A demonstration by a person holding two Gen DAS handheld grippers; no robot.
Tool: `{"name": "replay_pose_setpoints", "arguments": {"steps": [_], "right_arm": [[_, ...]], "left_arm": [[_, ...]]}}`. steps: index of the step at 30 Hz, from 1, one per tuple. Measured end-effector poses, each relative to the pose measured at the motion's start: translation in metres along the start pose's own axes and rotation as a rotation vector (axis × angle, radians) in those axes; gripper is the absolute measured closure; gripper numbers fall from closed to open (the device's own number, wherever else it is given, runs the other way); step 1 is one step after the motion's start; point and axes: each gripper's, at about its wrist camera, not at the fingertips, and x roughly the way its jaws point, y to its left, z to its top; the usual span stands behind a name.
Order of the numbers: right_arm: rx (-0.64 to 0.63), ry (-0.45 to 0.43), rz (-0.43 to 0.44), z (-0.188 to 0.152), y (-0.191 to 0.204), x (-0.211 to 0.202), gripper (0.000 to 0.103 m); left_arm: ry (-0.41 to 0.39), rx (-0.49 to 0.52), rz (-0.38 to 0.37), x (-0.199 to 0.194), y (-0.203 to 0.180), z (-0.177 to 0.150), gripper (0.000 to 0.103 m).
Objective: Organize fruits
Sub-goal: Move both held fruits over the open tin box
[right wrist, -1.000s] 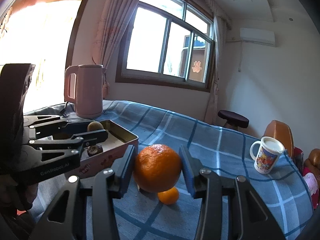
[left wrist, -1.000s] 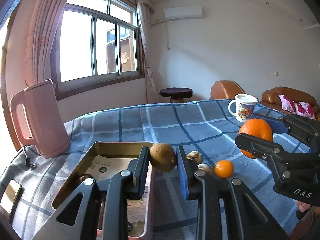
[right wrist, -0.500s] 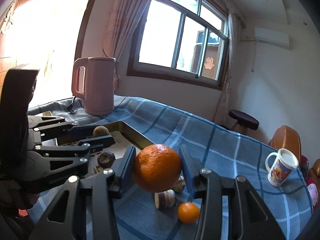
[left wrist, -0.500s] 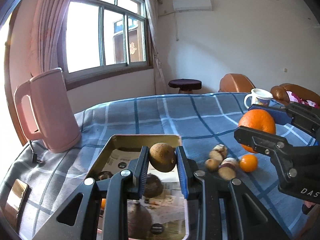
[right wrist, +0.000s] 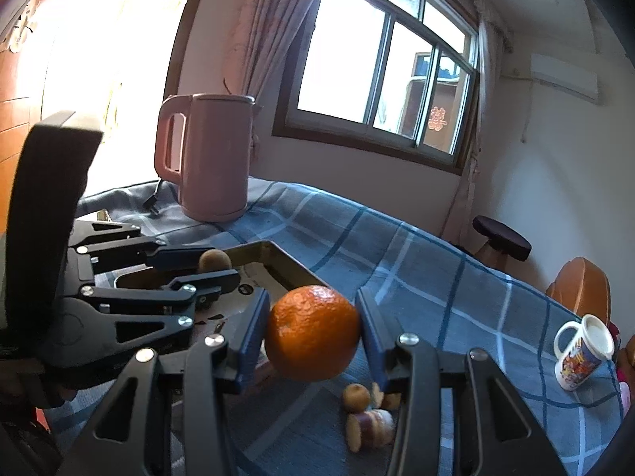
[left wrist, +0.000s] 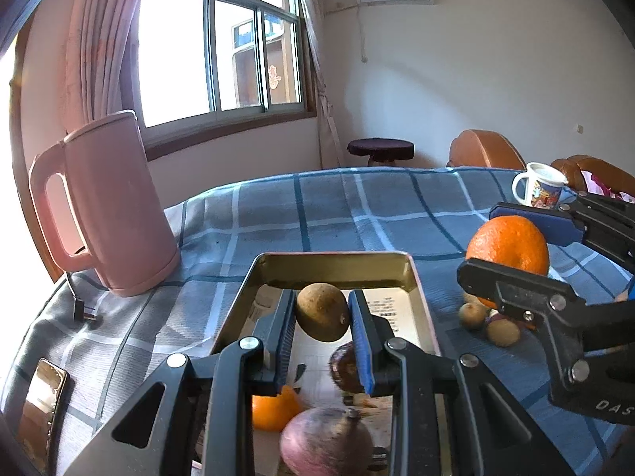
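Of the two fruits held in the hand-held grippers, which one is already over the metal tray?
The brown kiwi-like fruit in the left hand-held gripper; it hangs over the tray. The large orange is still beside it.

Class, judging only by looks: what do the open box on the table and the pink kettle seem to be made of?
Open box: seemingly thin metal with a shiny gold finish; its inner walls reflect light and its rim is rolled. Pink kettle: probably matte plastic; its surface shows only a soft sheen, with the handle moulded in one piece.

Blue plaid cloth (left wrist: 357, 214) with pale lines, pink kettle (left wrist: 107, 206), bright orange (right wrist: 313, 333), brown kiwi (left wrist: 323, 311), gold tin tray (left wrist: 333, 263), black claws with blue pads (left wrist: 361, 341)
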Motion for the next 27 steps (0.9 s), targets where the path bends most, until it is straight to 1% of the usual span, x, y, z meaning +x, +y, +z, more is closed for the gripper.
{"name": "replay_pose_setpoints", "arguments": {"steps": [6, 14, 19, 27], "right_arm": [[-0.012, 0.020, 0.010, 0.005, 0.005, 0.013, 0.056], [0.021, 0.054, 0.035, 0.010, 0.007, 0.035, 0.056], [0.034, 0.085, 0.047, 0.010, 0.011, 0.050, 0.056], [0.037, 0.136, 0.038, 0.007, 0.014, 0.068, 0.056]], "left_arm": [[0.022, -0.010, 0.014, 0.007, 0.016, 0.004, 0.074], [0.064, -0.026, 0.018, 0.018, 0.034, 0.006, 0.074], [0.103, -0.013, 0.021, 0.030, 0.037, 0.005, 0.074], [0.128, -0.002, 0.020, 0.037, 0.037, 0.001, 0.074]]}}
